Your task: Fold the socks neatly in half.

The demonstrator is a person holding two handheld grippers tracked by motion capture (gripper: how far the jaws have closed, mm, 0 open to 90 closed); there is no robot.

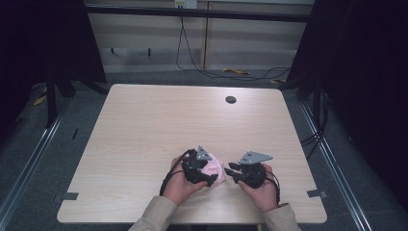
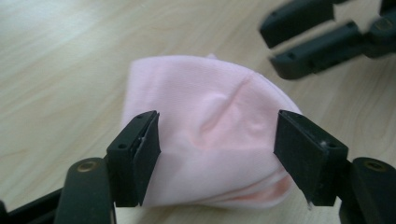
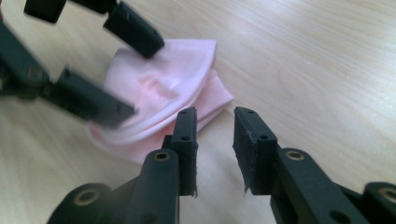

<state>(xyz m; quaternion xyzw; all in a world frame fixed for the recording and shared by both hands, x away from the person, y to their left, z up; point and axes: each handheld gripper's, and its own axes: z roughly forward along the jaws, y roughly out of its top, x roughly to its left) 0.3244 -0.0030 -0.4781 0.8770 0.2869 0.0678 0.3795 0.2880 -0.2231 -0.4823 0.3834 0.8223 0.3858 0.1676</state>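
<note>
A folded pale pink cloth (image 1: 216,171) lies on the wooden table (image 1: 159,125) near its front edge. My left gripper (image 1: 210,172) is open, and its jaws stand on either side of the cloth (image 2: 210,116) without pressing it; in the left gripper view the gripper (image 2: 217,135) straddles the fold. My right gripper (image 1: 230,170) points at the cloth from the right, a short way off. In its own view the right gripper (image 3: 215,140) shows a narrow gap with nothing in it, and the cloth (image 3: 163,84) lies just beyond the tips. The left gripper (image 3: 137,77) spans the cloth there.
A round dark cable hole (image 1: 231,99) sits in the table's far right part. Black cables (image 1: 202,67) trail over the floor behind the table. Dark curtains and frame posts flank both sides. Bare wood stretches beyond and to the left of the cloth.
</note>
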